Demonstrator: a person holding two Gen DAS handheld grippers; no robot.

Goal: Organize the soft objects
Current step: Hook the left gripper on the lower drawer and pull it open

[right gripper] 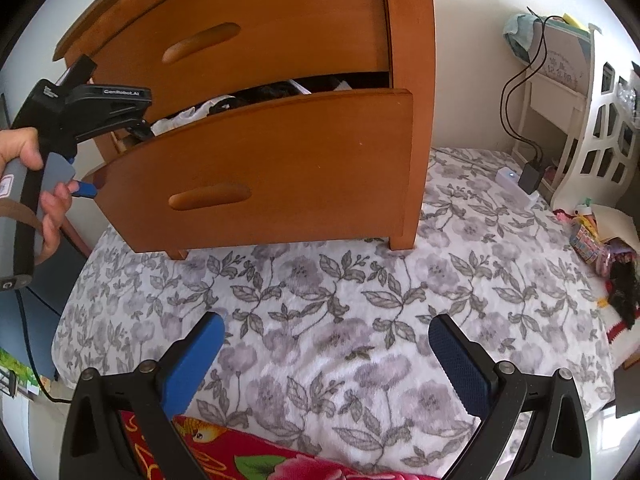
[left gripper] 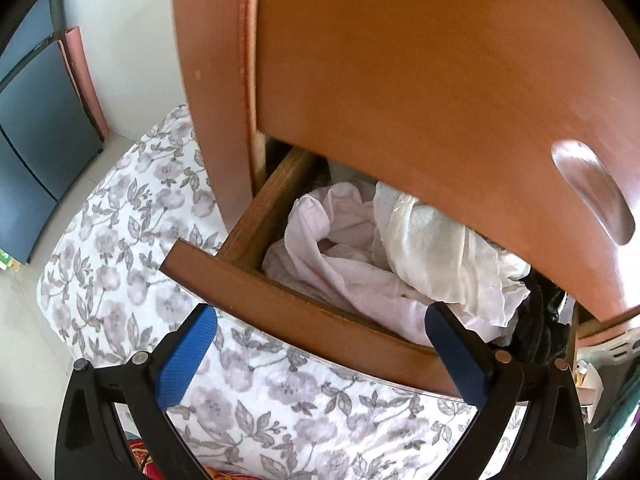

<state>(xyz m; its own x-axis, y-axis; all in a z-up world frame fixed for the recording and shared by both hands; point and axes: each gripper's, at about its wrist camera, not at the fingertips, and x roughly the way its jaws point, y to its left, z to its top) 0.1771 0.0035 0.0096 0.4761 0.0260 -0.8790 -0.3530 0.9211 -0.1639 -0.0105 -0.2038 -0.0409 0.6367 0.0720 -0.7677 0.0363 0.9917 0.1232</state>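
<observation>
A small wooden chest of drawers stands on a flowered bedspread. Its lower drawer is pulled out. In the left wrist view the drawer's front rim shows, and inside lie a pale pink cloth, a cream lacy cloth and something dark. My left gripper is open and empty, just in front of the drawer's left corner. My right gripper is open and empty above the bedspread, in front of the chest.
A red flowered blanket lies near my right gripper. A white shelf unit, a charger with cables and colourful clutter sit at the right. A blue cabinet stands to the left.
</observation>
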